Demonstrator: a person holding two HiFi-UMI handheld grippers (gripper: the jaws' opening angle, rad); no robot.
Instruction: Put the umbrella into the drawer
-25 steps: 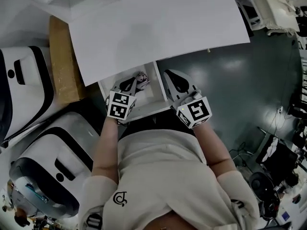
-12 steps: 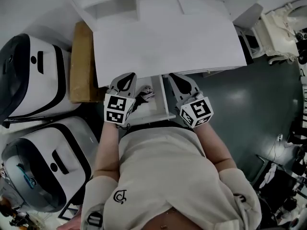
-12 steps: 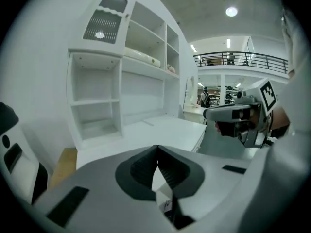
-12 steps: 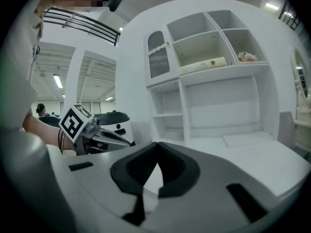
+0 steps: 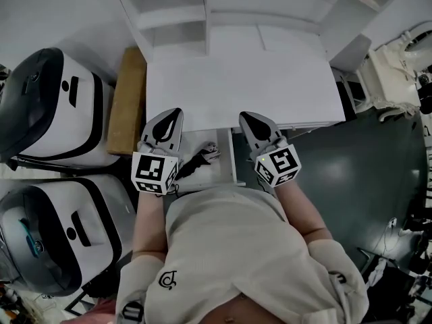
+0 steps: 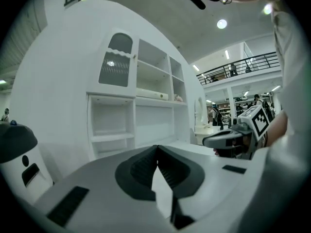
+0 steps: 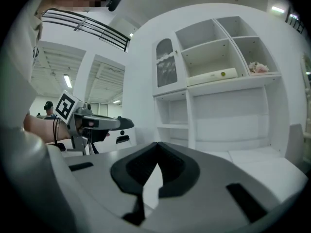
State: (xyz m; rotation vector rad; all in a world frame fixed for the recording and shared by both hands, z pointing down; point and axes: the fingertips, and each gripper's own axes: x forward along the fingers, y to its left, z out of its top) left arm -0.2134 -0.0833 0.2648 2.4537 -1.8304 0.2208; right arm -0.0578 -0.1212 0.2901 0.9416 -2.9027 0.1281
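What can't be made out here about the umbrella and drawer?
- Umbrella: seen in the head view only. The left gripper and its cube cover one end, so its full shape is unclear.
- Drawer: the back is under the desk top, the front behind the person's torso.
- Both gripper views face the shelves; neither shows the drawer or umbrella.
- Shelf item: too small to identify.

I have lifted my left tongs (image 5: pixel 173 114) out of the drawer (image 5: pixel 227 159), away from the umbrella (image 5: pixel 200 159) they were down beside, and levelled them over the front edge of the counter (image 5: pixel 243 79). My right tongs (image 5: pixel 245 116) have come up too, by less. My view has shifted, so the shelves (image 5: pixel 175 12) now show behind the counter.
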